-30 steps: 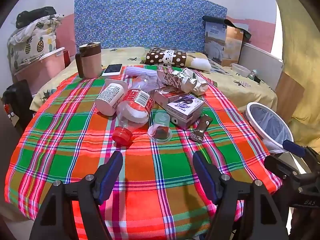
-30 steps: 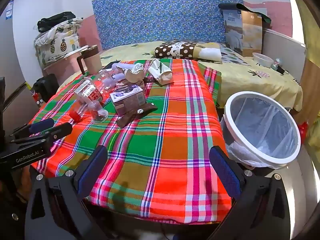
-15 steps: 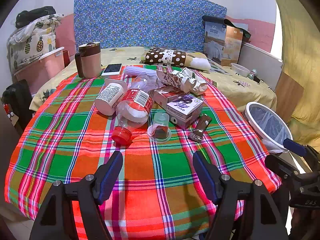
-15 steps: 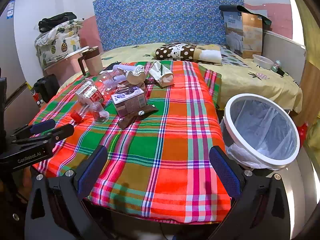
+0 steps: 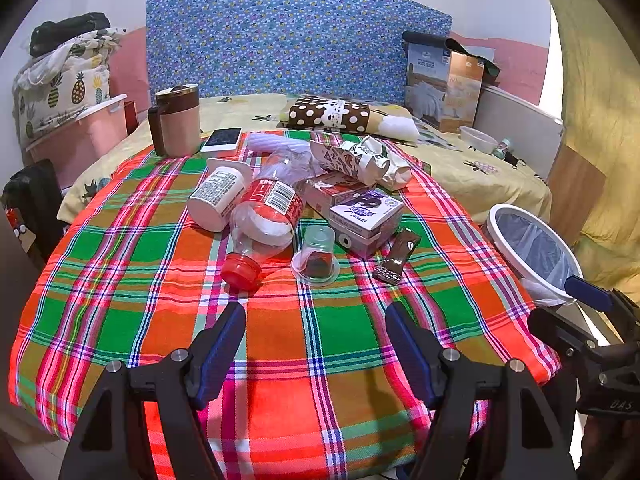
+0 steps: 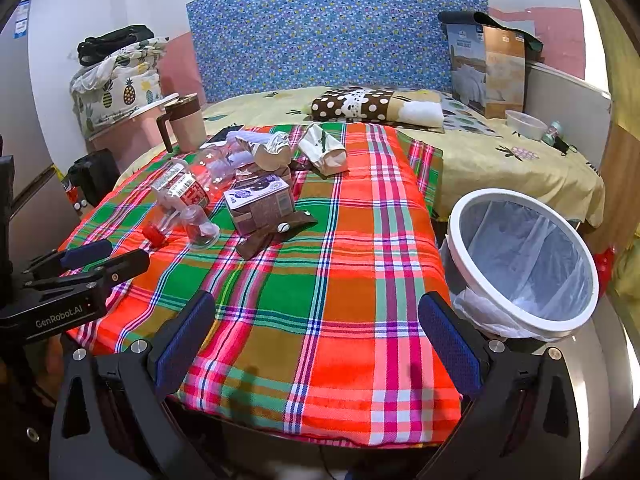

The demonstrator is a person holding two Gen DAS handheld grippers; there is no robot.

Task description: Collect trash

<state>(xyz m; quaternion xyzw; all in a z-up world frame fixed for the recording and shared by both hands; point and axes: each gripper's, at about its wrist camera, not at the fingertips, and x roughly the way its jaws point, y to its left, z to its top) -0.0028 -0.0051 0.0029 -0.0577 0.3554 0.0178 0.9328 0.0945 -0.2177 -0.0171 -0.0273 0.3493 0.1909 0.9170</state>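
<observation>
Trash lies in a heap on the plaid tablecloth (image 5: pixel 160 320): a clear bottle with a red cap (image 5: pixel 264 220), a white cup on its side (image 5: pixel 216 196), a small clear plastic cup (image 5: pixel 318 252), a purple carton (image 5: pixel 366 216), a brown wrapper (image 5: pixel 398 256) and crumpled paper (image 5: pixel 368 160). The heap also shows in the right wrist view, with the carton (image 6: pixel 260 200) and wrapper (image 6: pixel 276 232). My left gripper (image 5: pixel 316 344) is open and empty, short of the heap. My right gripper (image 6: pixel 316 340) is open and empty over the table's near edge. A white bin with a liner (image 6: pixel 520 264) stands right of the table.
A pink mug (image 5: pixel 176 120) and a phone (image 5: pixel 222 140) sit at the table's far left. Behind is a bed with a polka-dot pillow (image 5: pixel 332 114) and a blue headboard (image 5: pixel 296 40). The bin also shows in the left wrist view (image 5: pixel 532 252).
Both grippers have shifted only slightly; the view of the table is almost the same. Nothing was picked up or moved.
</observation>
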